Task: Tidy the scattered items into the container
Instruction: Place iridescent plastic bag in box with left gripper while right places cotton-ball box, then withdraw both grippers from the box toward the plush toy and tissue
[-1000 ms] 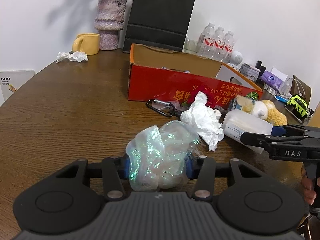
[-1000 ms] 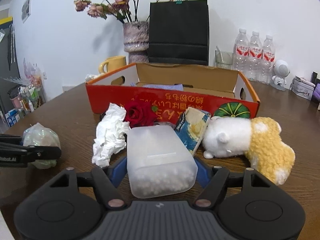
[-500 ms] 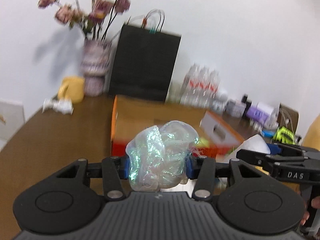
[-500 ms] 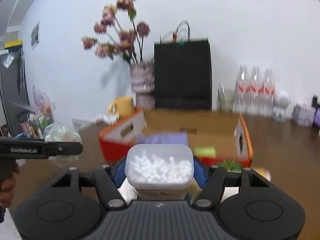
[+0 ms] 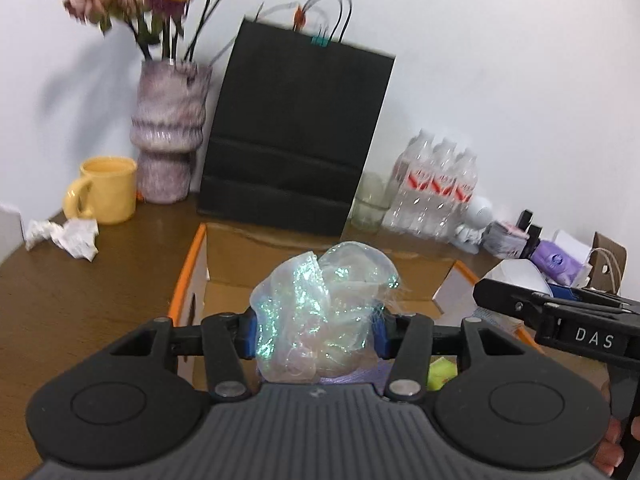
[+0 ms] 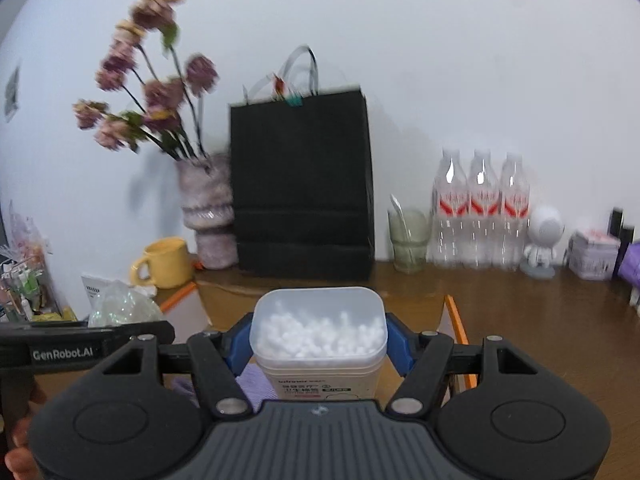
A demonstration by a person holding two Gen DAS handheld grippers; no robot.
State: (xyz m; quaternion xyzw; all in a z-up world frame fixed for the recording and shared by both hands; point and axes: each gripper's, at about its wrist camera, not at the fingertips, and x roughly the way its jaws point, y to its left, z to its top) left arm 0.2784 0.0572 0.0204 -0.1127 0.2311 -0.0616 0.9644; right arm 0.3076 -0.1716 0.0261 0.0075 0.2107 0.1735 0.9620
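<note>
A: What was gripped by the left gripper [image 5: 316,332]?

B: A crumpled iridescent wrap [image 5: 320,316] was pinched between its blue pads, the jaws set about half apart and pressed on both flanks. The jaws had just been eased slightly wider, with the wrap kept between them. It was held above the box [image 5: 188,284], over the near left part of the interior.

A: And the right gripper [image 6: 318,346]?

B: A tub [image 6: 320,336] of white balls was clamped between its pads, the jaws roughly half open and filled by the tub. It was held upright, also over the box [image 6: 456,320], nearer the right wall in the left view.

A: What was seen inside the box?

B: A purple cloth [image 6: 252,380] was seen under both grippers, and something lime green [image 5: 442,372] lay to its right. More could not be told.

A: What was placed around the box?

B: A black bag [image 5: 296,136] was stood just behind it. A vase [image 5: 170,132] of flowers and a yellow mug [image 5: 106,190] were set behind and to its left, with crumpled paper [image 5: 64,236] beside the mug. Bottles [image 6: 480,212] and a glass [image 6: 410,240] were lined up behind and to its right.
</note>
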